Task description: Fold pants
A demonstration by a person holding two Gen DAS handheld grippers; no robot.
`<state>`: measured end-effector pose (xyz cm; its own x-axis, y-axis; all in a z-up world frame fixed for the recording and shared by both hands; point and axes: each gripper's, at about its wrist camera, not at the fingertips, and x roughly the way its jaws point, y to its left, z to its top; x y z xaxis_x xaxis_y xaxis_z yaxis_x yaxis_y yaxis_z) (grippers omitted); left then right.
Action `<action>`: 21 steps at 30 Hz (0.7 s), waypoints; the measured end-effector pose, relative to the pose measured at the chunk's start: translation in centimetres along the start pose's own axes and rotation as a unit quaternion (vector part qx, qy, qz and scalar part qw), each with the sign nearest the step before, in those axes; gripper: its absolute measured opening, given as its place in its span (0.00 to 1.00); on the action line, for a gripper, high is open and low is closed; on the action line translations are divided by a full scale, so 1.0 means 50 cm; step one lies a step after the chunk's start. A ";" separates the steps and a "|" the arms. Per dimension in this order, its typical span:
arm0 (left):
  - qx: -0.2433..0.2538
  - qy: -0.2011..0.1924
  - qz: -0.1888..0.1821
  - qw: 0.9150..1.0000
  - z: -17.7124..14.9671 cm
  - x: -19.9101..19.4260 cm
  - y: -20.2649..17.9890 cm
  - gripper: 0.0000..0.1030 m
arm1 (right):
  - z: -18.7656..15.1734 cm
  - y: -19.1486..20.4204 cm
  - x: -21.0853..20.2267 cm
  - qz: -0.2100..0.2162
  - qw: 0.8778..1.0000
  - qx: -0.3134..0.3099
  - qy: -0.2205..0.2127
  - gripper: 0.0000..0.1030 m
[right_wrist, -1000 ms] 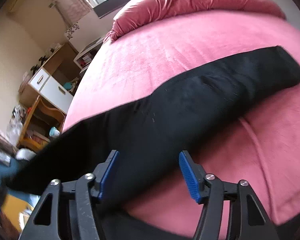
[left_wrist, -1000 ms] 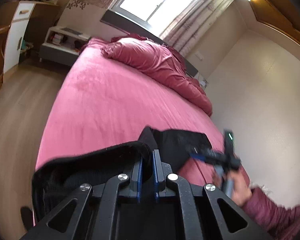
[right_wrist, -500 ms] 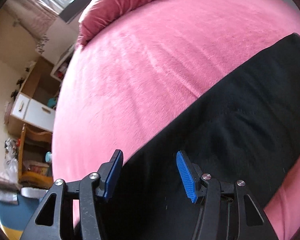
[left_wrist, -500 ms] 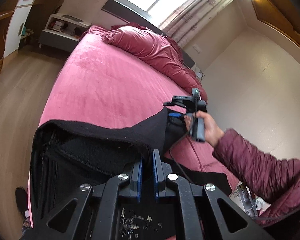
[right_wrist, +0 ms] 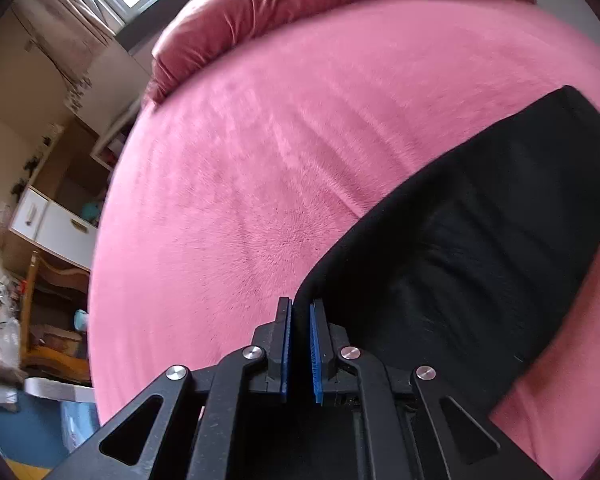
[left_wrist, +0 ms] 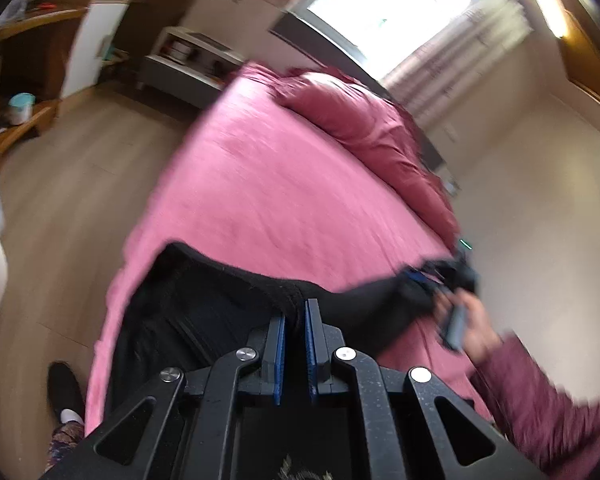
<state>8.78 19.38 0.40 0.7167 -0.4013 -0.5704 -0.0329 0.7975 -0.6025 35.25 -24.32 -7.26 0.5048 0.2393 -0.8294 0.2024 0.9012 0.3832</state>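
Observation:
Black pants (left_wrist: 220, 304) lie along the near edge of the pink bed (left_wrist: 280, 184). My left gripper (left_wrist: 295, 308) is shut on the thick waistband fold, which bunches between its blue pads. In the left wrist view my right gripper (left_wrist: 432, 280) shows blurred at the far end of the pants, held by a hand (left_wrist: 474, 330) in a maroon sleeve (left_wrist: 540, 412). In the right wrist view my right gripper (right_wrist: 300, 308) has its jaws closing tight on the edge of the pants (right_wrist: 480, 248), the pads pressing the cloth. The leg stretches away to the right over the bed (right_wrist: 260, 152).
A rumpled maroon duvet (left_wrist: 360, 120) is piled at the head of the bed below the window (left_wrist: 384, 4). Wooden floor (left_wrist: 72, 200), a white cabinet (right_wrist: 52, 220) and shelves lie left of the bed. A foot in a dark shoe (left_wrist: 62, 392) stands by the bed's corner.
My right gripper's jaws went from wide apart over the pants to shut on their edge. My left gripper, still holding the waistband, shifted and rolled, and the right hand dropped lower right in its view.

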 end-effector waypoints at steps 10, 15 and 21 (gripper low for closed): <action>0.023 -0.037 0.062 0.997 0.109 0.007 -0.018 0.08 | -0.067 -0.063 -0.215 0.093 0.993 -0.012 -0.076 0.08; 0.038 -0.052 0.050 0.997 0.116 -0.027 -0.035 0.08 | -0.145 -0.087 -0.323 0.124 0.986 -0.035 -0.102 0.08; 0.040 -0.041 0.043 0.997 0.041 -0.080 -0.022 0.08 | -0.294 -0.144 -0.413 0.134 0.985 -0.056 -0.089 0.07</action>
<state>7.38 21.01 4.51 0.7678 -0.2955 -0.5685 -0.0421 0.8621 -0.5051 11.04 -30.45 1.13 0.6685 0.4154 -0.6169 -0.0462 0.8511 0.5230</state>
